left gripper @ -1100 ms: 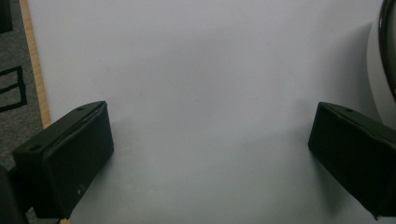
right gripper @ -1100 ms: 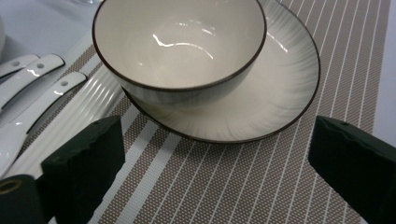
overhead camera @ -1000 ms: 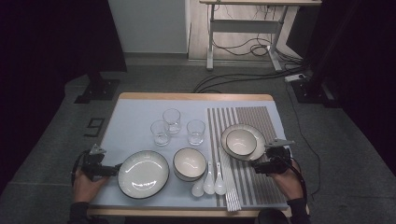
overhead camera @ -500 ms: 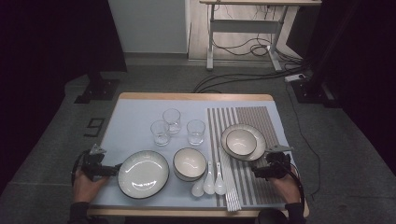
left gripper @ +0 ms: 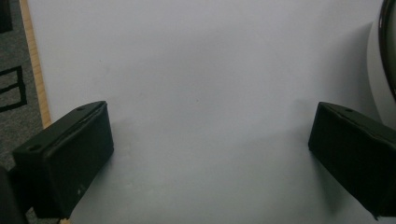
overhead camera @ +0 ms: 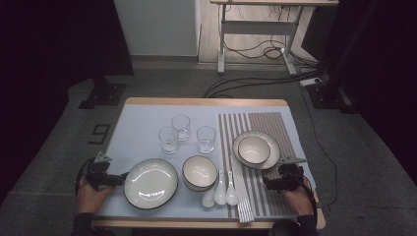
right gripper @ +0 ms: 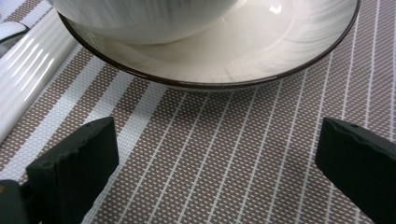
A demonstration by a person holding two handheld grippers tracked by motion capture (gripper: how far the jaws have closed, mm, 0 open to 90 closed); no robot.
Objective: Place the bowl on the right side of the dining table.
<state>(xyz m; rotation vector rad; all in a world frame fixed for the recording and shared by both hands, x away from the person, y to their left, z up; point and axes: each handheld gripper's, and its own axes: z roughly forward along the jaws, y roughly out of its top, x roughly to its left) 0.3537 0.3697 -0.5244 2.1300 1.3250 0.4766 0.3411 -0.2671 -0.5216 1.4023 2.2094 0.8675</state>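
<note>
Two claws: the left claw (overhead camera: 119, 179) and the right claw (overhead camera: 266, 183) each rest low at the near edge of the tabletop (overhead camera: 142, 118), one at either side of the setting, as if parked ready to start.
Left claw: jaws spread wide with bare pale blue mat between them in the left gripper view (left gripper: 210, 154); it pinches nothing.
Large plate: the wide white dark-rimmed plate (overhead camera: 150, 183) lies just beside the left claw's tips, its rim at the right edge of the left gripper view (left gripper: 388, 51), likely the nearest thing to take.
Right claw: jaws spread wide over the brown striped woven placemat (right gripper: 224, 186), gripping nothing (right gripper: 217, 168).
Stacked set: the small white ceramic bowl (overhead camera: 253, 148) sits inside the white shallow dark-rimmed dish (overhead camera: 273, 158) on the placemat, just ahead of the right claw, so both could be lifted as one.
Middle: a second white bowl (overhead camera: 199, 172), three white ceramic spoons (overhead camera: 220, 192) and three clear glass tumblers (overhead camera: 181, 127) stand grouped by kind, apart from both claws.
</note>
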